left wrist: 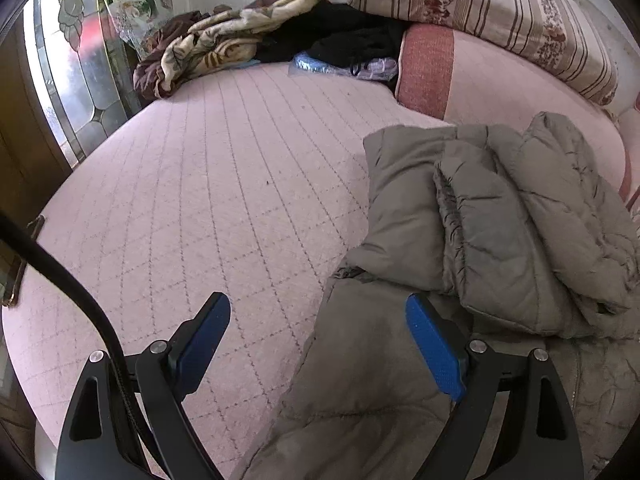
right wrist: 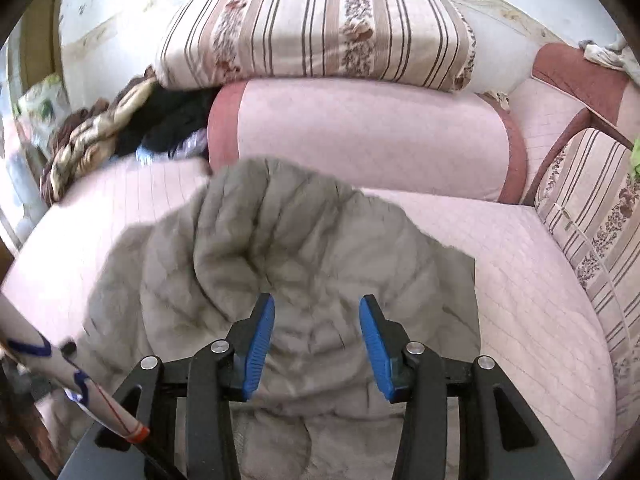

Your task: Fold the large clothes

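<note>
Puffer jacket (right wrist: 304, 264), grey-green and quilted, lies on the pink quilted bed cover (left wrist: 208, 208), partly folded — one sleeve (left wrist: 496, 232) is laid back over the body. In the right wrist view the right gripper (right wrist: 317, 338) hangs just above the jacket's rounded bulk, its blue pads about half apart with nothing pinched between them; the cloth sits straight ahead of and below the fingers. In the left wrist view the left gripper (left wrist: 318, 342) stands wide, empty, at the jacket's near left edge: one pad over bare cover, the other over cloth. The jacket's long axis appears to run away from both grippers toward the pink bolster (right wrist: 368, 136), so the next fold likely brings the near hem forward along that line. Neither gripper is plainly nearer — the left sits on the edge, the right over the middle. Beyond lie a striped floral pillow (right wrist: 320, 24) and a heap of brown and black clothes (left wrist: 248, 40).
</note>
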The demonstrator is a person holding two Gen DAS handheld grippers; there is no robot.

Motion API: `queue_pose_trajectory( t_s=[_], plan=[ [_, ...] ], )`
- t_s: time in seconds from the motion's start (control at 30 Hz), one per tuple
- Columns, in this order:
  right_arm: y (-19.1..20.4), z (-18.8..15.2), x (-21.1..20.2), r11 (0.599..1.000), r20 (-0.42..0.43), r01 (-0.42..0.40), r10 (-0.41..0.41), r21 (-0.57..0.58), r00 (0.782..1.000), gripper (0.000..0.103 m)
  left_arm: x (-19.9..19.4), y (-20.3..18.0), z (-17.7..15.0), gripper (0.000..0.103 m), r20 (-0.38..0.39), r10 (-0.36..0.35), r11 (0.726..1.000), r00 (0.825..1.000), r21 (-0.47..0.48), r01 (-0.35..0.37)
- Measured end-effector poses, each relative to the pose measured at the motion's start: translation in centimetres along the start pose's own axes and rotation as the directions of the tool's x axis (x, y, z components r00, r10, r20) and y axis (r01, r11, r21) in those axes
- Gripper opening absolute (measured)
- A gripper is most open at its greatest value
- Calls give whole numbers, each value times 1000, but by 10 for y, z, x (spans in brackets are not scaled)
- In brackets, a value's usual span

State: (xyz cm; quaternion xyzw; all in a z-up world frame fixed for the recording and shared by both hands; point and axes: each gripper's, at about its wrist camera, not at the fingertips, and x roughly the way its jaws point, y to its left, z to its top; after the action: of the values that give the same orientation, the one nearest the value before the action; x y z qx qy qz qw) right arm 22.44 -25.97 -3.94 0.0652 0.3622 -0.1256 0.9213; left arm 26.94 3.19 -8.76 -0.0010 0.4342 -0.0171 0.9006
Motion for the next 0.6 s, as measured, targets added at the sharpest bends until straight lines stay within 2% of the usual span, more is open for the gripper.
queue_pose_trajectory(
  t_s=[0.1,0.17,0.23,0.27,0.33,0.43,0.53,0.6],
  plan=[
    [25,18,37,999,-55,-50,50,-7,997,48,-6,4,1,89,17,1,1000,1000,-6,-1],
    [53,21,72,995,-131,-101,99,-12,986,48,-7,9,2,89,15,0,1000,1000,-21,0],
    [88,17,113,986,-241,-167,158,-20,958,48,-8,14,4,89,14,-4,999,1000,-37,5],
    [100,11,124,986,-265,-164,149,-37,953,48,-8,16,4,89,15,-3,999,1000,-43,3],
    [130,5,144,989,-246,-105,77,-100,966,49,-7,20,8,89,16,-2,998,1000,-55,3],
    [147,11,155,992,-218,-36,9,-121,976,49,-5,27,12,89,15,-2,997,1000,-82,4],
    [144,21,146,994,-204,-44,23,-101,979,49,-3,29,13,89,3,-1,996,1000,-90,2],
    [133,25,121,993,-139,-66,52,-94,989,49,-3,29,12,89,-1,-3,996,1000,-90,3]
  ],
)
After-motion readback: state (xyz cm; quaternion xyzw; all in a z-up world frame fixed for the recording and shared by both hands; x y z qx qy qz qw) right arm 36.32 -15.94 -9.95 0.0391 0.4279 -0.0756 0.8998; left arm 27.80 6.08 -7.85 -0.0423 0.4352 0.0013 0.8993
